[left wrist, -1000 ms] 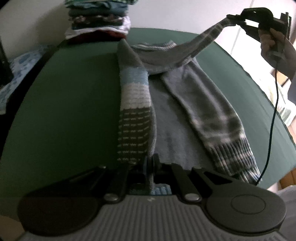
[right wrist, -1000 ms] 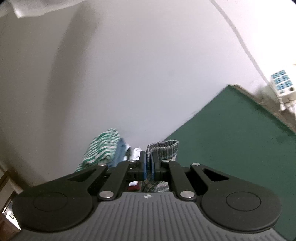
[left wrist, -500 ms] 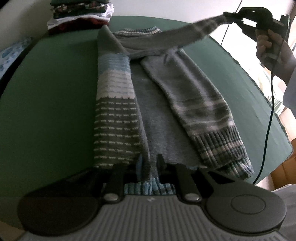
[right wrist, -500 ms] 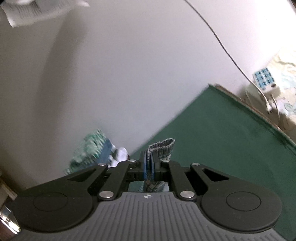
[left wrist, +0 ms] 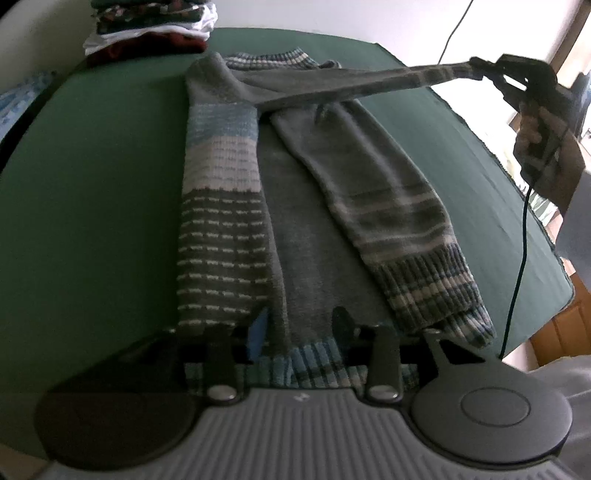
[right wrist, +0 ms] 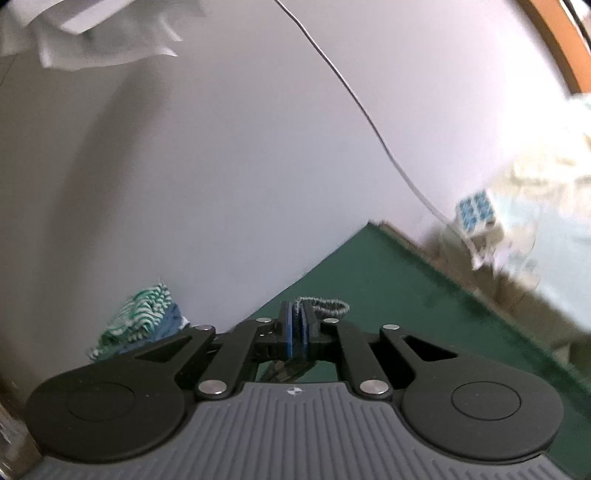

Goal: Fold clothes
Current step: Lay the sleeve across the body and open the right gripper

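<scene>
A grey knitted sweater (left wrist: 295,221) with blue and white stripes lies lengthwise on the green table (left wrist: 92,184). Its left side is folded inward and one sleeve (left wrist: 388,206) rests on the body. My left gripper (left wrist: 300,325) hovers over the ribbed hem (left wrist: 310,358); its jaws are opening and the hem lies loose between them, untouched by the pads. The other sleeve (left wrist: 369,86) is stretched up and to the right, its cuff (right wrist: 325,305) pinched in my right gripper (right wrist: 297,321), also seen as the right gripper (left wrist: 484,74) held by a hand (left wrist: 539,147).
A stack of folded clothes (left wrist: 147,33) stands at the table's far left corner, showing as green-striped clothes (right wrist: 136,317) in the right wrist view. A black cable (left wrist: 517,258) hangs from the right hand. A white power strip (right wrist: 476,218) and clutter sit beyond the table's right edge.
My left jaws have parted and let go of the hem, which now lies flat. The right gripper has carried the sleeve cuff lower and sideways, drawing the sleeve out straighter.
</scene>
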Demonstrator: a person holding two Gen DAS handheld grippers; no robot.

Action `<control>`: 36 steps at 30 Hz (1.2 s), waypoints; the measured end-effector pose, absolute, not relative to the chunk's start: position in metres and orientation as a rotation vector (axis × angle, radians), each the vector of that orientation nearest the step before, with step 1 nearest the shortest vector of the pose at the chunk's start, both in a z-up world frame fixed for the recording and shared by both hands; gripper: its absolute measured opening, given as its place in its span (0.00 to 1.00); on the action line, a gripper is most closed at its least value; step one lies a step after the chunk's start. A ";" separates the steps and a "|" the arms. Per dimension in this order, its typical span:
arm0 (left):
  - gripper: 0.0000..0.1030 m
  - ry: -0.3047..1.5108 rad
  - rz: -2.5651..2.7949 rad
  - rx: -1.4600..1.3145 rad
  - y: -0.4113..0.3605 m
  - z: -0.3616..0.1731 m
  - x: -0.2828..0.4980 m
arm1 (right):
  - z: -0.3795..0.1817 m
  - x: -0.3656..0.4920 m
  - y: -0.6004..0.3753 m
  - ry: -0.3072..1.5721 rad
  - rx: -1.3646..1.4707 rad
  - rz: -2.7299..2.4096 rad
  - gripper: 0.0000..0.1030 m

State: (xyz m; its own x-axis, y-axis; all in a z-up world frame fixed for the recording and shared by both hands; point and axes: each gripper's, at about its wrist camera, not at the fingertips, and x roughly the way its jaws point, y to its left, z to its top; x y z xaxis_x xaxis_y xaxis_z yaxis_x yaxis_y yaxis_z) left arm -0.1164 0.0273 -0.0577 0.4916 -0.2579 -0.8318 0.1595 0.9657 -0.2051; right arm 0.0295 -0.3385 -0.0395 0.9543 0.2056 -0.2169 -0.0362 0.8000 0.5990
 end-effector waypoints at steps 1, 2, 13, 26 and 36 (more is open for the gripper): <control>0.42 1.027 -0.256 -0.102 0.028 -0.058 -0.116 | -0.042 0.027 -0.339 0.294 0.606 0.121 0.05; 0.42 1.027 -0.259 -0.098 0.027 -0.058 -0.115 | -0.048 0.033 -0.341 0.359 0.606 0.114 0.05; 0.54 1.034 -0.294 -0.078 0.015 -0.058 -0.111 | -0.072 0.056 -0.333 0.577 0.574 0.010 0.14; 0.50 0.977 -0.232 -0.074 0.017 -0.050 -0.100 | -0.087 0.129 -0.102 0.939 0.529 0.734 0.20; 0.55 1.003 -0.243 -0.157 0.031 -0.058 -0.107 | -0.095 0.159 -0.134 0.927 0.520 0.500 0.00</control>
